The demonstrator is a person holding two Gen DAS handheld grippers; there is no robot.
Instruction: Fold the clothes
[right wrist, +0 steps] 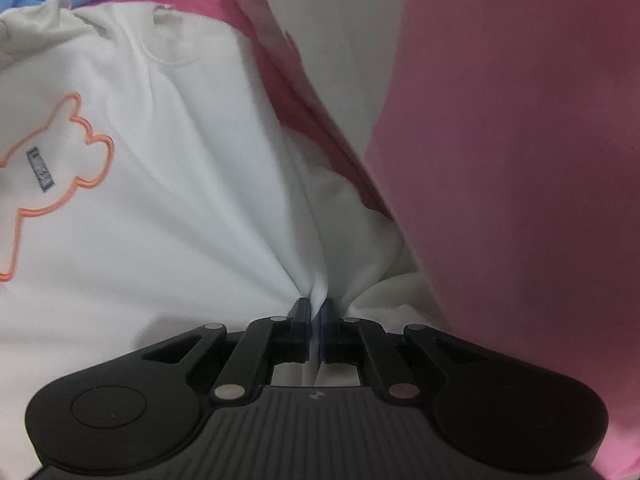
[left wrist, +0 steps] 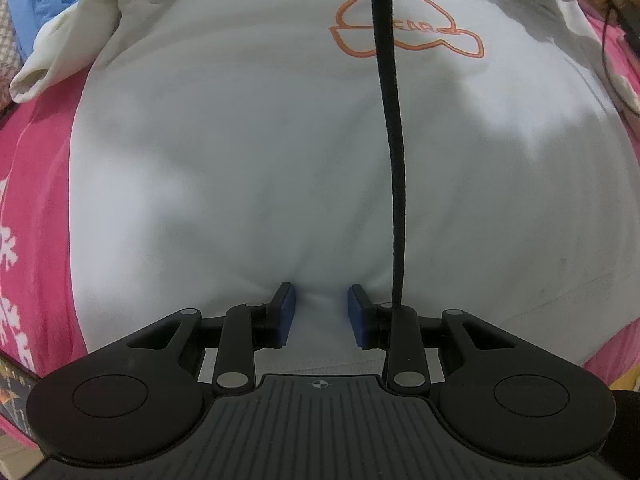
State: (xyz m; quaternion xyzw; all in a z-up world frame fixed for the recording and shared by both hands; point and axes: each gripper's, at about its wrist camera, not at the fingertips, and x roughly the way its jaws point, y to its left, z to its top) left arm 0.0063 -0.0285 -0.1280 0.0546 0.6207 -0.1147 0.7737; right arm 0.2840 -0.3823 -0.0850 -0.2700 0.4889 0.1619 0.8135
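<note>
White cotton sweatshirt with an orange bear outline [left wrist: 280,152], soft, light and limp, lies spread on pink bedding [left wrist: 36,184]; right tongs [right wrist: 317,312] pinch its bunched edge, left tongs [left wrist: 321,300] stand apart at its hem, where a hold would sit best.

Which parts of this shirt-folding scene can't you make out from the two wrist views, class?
- Bear print lettering, left wrist view: black cable crosses it.
- White T-shirt hem, right wrist view: cut off by the frame's lower left.
- Fabric inside the right claw: pinched between the pads.
</note>
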